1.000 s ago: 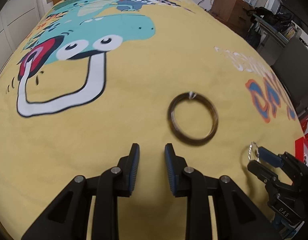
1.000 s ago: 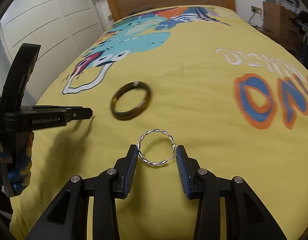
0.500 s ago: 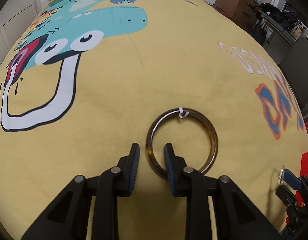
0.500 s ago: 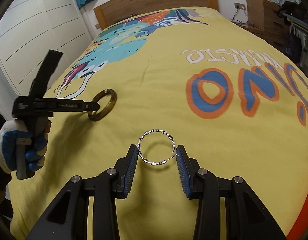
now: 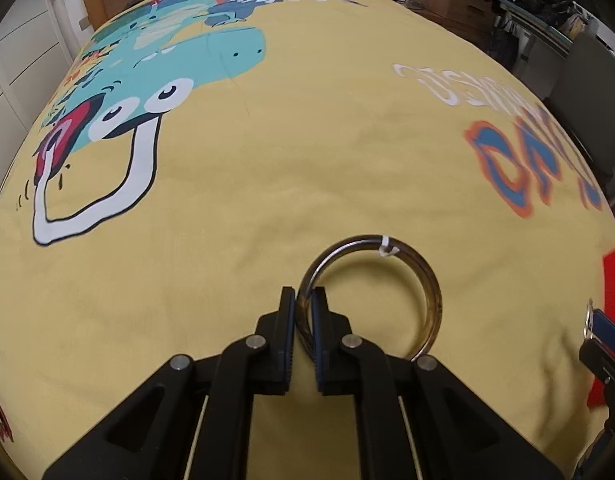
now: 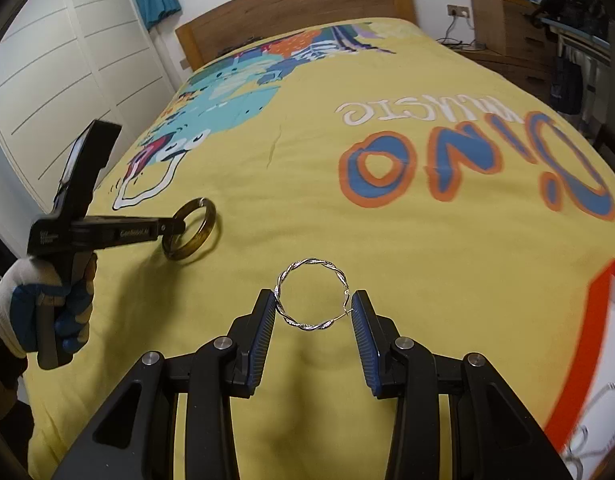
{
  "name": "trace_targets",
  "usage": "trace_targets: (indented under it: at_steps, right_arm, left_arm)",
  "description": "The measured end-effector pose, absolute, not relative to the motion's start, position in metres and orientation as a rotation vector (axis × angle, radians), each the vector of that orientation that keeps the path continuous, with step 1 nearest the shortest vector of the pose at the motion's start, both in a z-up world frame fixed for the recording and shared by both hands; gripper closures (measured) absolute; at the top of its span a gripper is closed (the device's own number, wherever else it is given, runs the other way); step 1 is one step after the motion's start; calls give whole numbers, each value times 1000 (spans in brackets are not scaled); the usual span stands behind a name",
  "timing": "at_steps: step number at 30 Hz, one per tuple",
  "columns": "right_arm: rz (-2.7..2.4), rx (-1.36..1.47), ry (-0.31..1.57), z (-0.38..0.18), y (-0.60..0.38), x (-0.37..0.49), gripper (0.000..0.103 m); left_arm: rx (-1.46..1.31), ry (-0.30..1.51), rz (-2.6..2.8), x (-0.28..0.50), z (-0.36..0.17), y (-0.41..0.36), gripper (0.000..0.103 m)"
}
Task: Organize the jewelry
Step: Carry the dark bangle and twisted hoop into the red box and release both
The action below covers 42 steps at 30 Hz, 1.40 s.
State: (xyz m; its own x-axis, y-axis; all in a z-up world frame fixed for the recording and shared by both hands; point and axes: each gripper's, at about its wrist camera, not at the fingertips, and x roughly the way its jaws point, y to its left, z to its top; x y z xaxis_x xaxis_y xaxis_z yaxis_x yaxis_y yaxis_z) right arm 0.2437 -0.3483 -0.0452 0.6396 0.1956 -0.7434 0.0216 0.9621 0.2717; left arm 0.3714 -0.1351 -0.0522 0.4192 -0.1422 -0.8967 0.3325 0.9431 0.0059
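My left gripper is shut on the near rim of a dark brown bangle with a small white tag, held just above the yellow bedspread. The right wrist view shows that gripper gripping the bangle at the left. My right gripper is shut on a twisted silver hoop earring, held across its width between the blue pads. It shows at the right edge of the left wrist view.
An orange-rimmed white tray lies at the right with a silver chain in it. The bed's wooden headboard stands at the far end. White wardrobe doors stand left; a wooden dresser stands far right.
My left gripper moved onto the bangle, closed on its near rim and lifted it. My right gripper kept the hoop earring and swung rightward, bringing the tray into view.
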Motion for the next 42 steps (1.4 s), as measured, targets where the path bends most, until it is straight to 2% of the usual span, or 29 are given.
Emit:
trace_targets:
  at_steps: [8, 19, 31, 42]
  right_arm:
    - [50, 271, 834, -17, -366, 193, 64]
    - [-108, 255, 811, 6, -450, 116, 64]
    - [-253, 252, 880, -29, -556, 88, 64]
    - [-264, 237, 936, -60, -591, 106, 64]
  left_arm:
    - [201, 1076, -363, 319, -19, -156, 96]
    - [237, 1060, -564, 241, 3, -264, 96]
    - [429, 1046, -782, 162, -24, -414, 96]
    - [536, 1087, -802, 149, -67, -454, 96]
